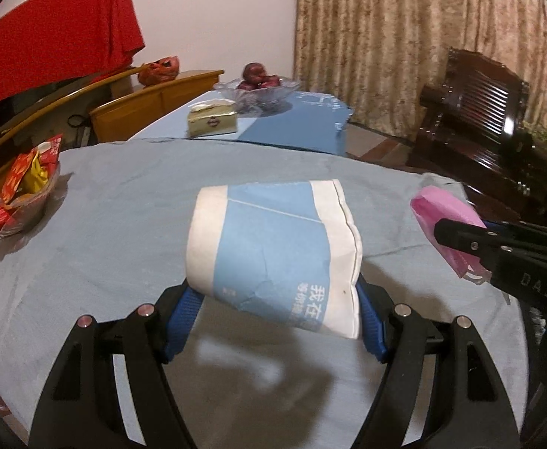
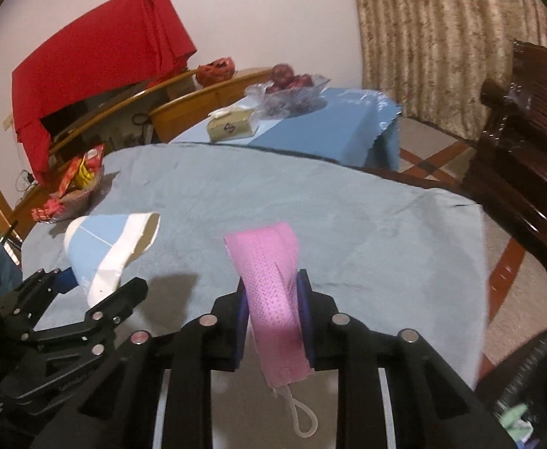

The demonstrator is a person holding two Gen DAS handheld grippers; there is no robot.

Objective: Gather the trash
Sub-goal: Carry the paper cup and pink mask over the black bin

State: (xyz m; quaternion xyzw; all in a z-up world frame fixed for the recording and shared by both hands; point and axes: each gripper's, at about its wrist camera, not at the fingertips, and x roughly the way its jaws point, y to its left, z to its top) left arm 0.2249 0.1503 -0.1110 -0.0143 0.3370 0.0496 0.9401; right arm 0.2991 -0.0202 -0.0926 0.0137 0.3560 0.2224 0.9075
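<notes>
A crumpled blue and white paper cup [image 1: 273, 250] lies sideways between the blue pads of my left gripper [image 1: 275, 292], which is shut on it and holds it above the grey-blue tablecloth [image 1: 123, 205]. My right gripper [image 2: 273, 288] is shut on a folded pink face mask [image 2: 269, 280], whose white ear loop dangles below the jaws. In the left wrist view the mask [image 1: 438, 209] and the right gripper [image 1: 460, 239] show at the right edge. In the right wrist view the cup [image 2: 105, 247] and the left gripper [image 2: 86, 288] sit at the lower left.
A bowl of snack packets [image 1: 22, 194] stands at the table's left edge. Beyond it, a second blue table carries a tissue box [image 1: 211, 119] and a glass fruit bowl [image 1: 258, 86]. A dark wooden chair [image 1: 479, 119] stands to the right. A dark bin [image 2: 535, 374] sits at the lower right.
</notes>
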